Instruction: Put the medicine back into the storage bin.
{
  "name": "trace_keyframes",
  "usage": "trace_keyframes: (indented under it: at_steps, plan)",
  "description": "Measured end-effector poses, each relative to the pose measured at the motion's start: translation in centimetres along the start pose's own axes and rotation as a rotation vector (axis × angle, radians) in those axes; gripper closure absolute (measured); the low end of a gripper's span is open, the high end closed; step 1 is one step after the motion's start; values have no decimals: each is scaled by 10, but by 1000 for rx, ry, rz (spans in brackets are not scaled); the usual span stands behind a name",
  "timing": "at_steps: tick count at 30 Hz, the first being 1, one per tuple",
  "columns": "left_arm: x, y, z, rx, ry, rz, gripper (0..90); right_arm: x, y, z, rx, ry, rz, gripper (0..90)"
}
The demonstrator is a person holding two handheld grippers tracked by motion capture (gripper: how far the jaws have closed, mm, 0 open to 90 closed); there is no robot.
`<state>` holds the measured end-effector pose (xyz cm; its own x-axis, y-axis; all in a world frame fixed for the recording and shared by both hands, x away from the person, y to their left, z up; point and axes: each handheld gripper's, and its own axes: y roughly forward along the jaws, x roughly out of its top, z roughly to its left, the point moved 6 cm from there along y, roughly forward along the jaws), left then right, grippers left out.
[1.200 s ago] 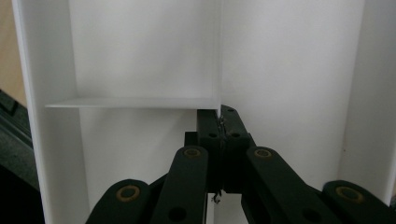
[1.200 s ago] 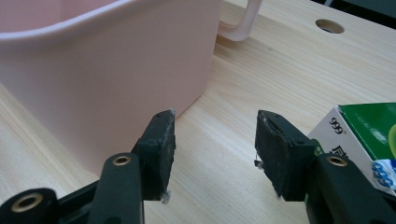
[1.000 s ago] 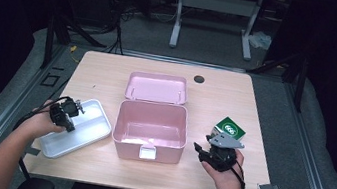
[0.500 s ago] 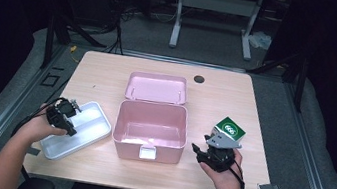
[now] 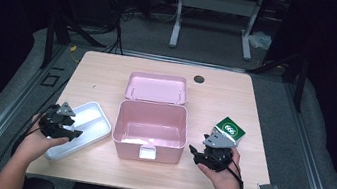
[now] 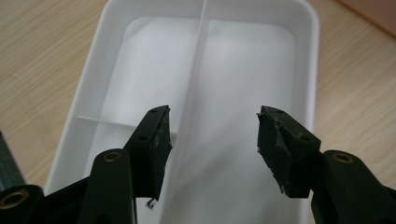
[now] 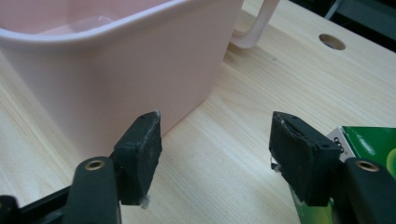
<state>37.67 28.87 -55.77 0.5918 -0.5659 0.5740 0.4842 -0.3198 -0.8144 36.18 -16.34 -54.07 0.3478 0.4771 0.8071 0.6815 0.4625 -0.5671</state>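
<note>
High view. A pale wood table with rounded corners carries a pink plastic box, open, its hinged lid laid back flat behind it and its inside bare. Left of the box a white tray sits askew, near the table's front edge. The left gripper hangs over the tray's near end. The right gripper rests low at the box's right side. A green carton with a white oval mark stands just behind that hand. My guess is the tray came out of the box to clear room for packing.

Left gripper view. The black jaws stand well apart and have just been opening. Between them rises a thin white divider wall, untouched by either pad. The tray is smooth, glossy moulded plastic with rounded corners. It lies flat on the wood and looks freshly let go.

Right gripper view. The jaws have just been opening and stand apart with nothing between them but wood grain. The box's matt pink wall fills the left side. A loop handle curves off its far side. The green carton peeks in behind the right jaw, probably the next pick.
</note>
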Motion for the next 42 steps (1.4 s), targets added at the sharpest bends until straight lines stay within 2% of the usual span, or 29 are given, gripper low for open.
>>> trace_keyframes:
  at_steps: [2,4,5,9,12,13,14,17,21,23,24,25,27,28,29,31,35,39,40,42]
  plan:
    - [-1,5,-6,-44,-11,-27,447,0,2,0,-5,-20,39,297]
    - [-1,9,-7,-41,-55,-33,447,0,3,0,0,-25,62,282]
    - [-1,11,-8,-39,-63,-44,446,1,3,0,8,-28,76,282]
    - [-2,16,-11,-31,-64,-28,405,5,4,-2,25,-43,117,302]
    - [-3,19,-12,-10,-64,-36,400,10,3,-8,24,-66,141,305]
    - [-3,19,-12,-8,-71,-36,400,13,3,-12,13,-82,156,305]
    - [-2,19,-10,3,-76,-45,366,19,4,-26,10,-88,198,297]
    - [-1,19,-8,4,-89,-56,354,27,3,-45,26,-58,250,224]
    - [-3,21,-9,-7,-95,-50,348,31,5,-73,32,-52,369,139]
    - [-3,22,-9,-11,-94,-50,346,29,7,-85,46,-48,439,130]
    - [-3,22,-9,-11,-94,-50,346,29,7,-85,46,-48,439,130]
    - [-3,22,-9,-11,-93,-49,346,29,8,-89,60,-48,472,127]
    - [-3,22,-9,-13,-89,-47,346,27,9,-99,54,-59,537,109]
    - [-4,22,-9,-13,-92,-46,345,24,12,-107,47,-61,596,70]
    - [-4,22,-8,-14,-93,-45,345,24,12,-107,47,-61,596,70]
    - [-4,23,-8,-16,-97,-45,343,23,17,-116,56,-36,664,46]
    - [-4,23,-8,-15,-96,-44,338,23,22,-128,69,-1,722,42]
    - [-5,23,-7,-16,-91,-39,335,21,27,-133,91,12,756,42]
    - [-6,23,-7,-15,-84,-35,334,18,29,-133,119,7,779,42]
    - [-6,24,-7,-12,-83,-29,333,17,29,-133,135,0,790,42]
